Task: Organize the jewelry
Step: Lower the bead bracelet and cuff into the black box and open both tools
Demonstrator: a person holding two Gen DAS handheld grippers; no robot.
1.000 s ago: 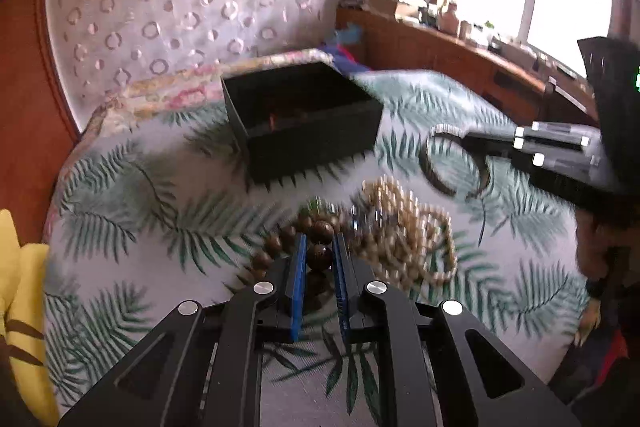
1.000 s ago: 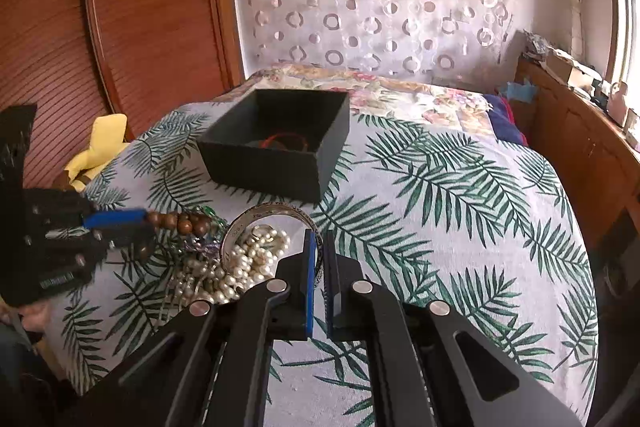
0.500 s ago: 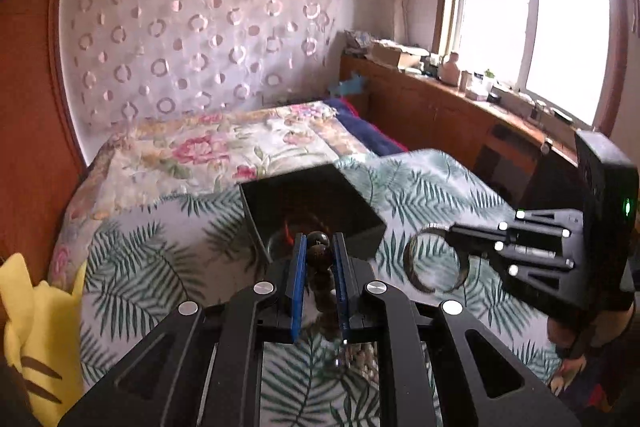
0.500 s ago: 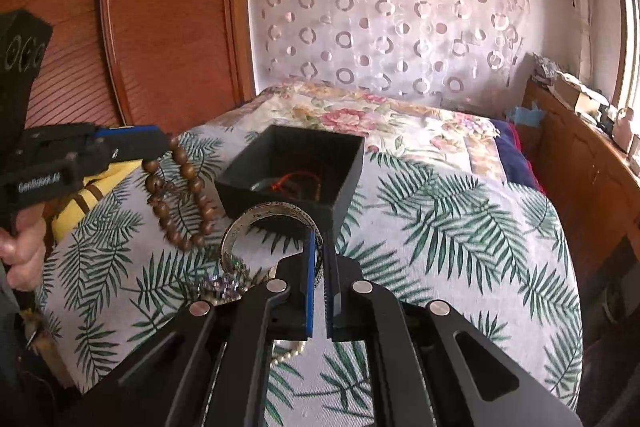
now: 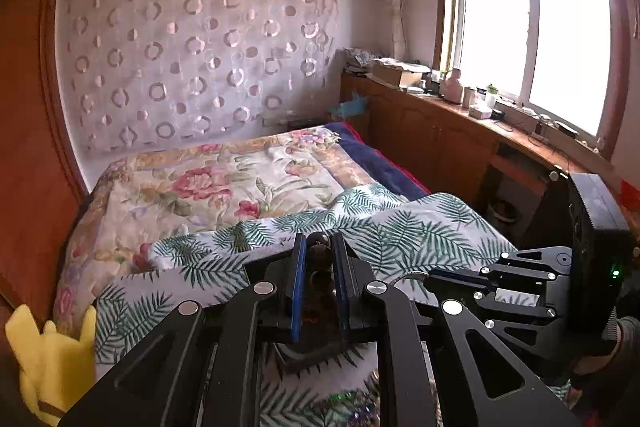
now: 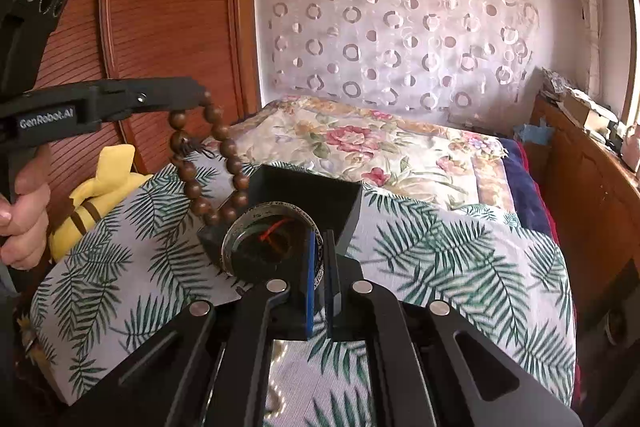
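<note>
a: in the left wrist view, what do you see?
b: the left gripper is nearly closed. it pinches the brown bead bracelet between its blue pads. one bead peeks out at the tips, at 12 o'clock from the claw. the right gripper sits at 3 o'clock. the black box is low down, mostly hidden.

a: and the right wrist view?
b: the right gripper is almost shut on the silver bangle, holding its rim so the ring stands up. through the ring i see the black box with a red thing inside. the bead bracelet hangs in a loop at 10 o'clock, from the left gripper.

a: why so high?
b: i think both are lifted over the box to drop them in.
</note>
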